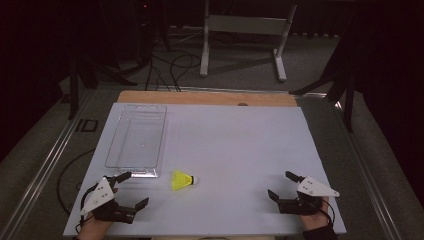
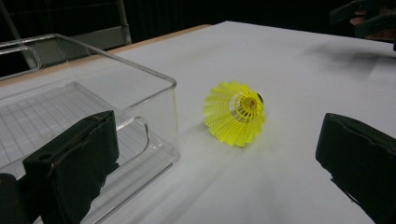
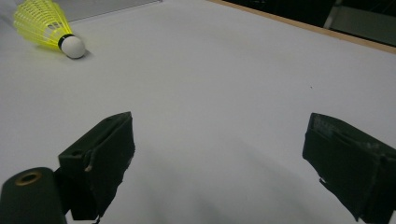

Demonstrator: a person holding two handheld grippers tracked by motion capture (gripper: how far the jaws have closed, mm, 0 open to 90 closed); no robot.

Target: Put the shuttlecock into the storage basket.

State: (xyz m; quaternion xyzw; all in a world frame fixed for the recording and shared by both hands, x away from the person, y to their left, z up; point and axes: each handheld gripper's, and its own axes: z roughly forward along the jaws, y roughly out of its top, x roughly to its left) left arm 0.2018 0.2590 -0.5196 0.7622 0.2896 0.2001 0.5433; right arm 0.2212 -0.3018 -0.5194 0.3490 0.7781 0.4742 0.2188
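A yellow plastic shuttlecock (image 1: 183,180) with a white cork tip lies on its side on the white table top (image 1: 235,140), just right of the near corner of a clear plastic tray (image 1: 116,137). My left gripper (image 1: 136,188) rests at the front left, open, with nothing in it. In the left gripper view the shuttlecock (image 2: 235,113) lies a short way ahead between the spread jaws, skirt towards me, with the tray wall (image 2: 173,86) to its left. My right gripper (image 1: 280,184) sits open at the front right, and its view has the shuttlecock (image 3: 46,25) far off.
The tray holds nothing. A wooden strip (image 1: 200,97) edges the table's far side. Beyond it on the floor stand a white frame (image 1: 240,30) and dark cables (image 1: 170,70). The right gripper (image 2: 369,18) is at the upper right of the left gripper view.
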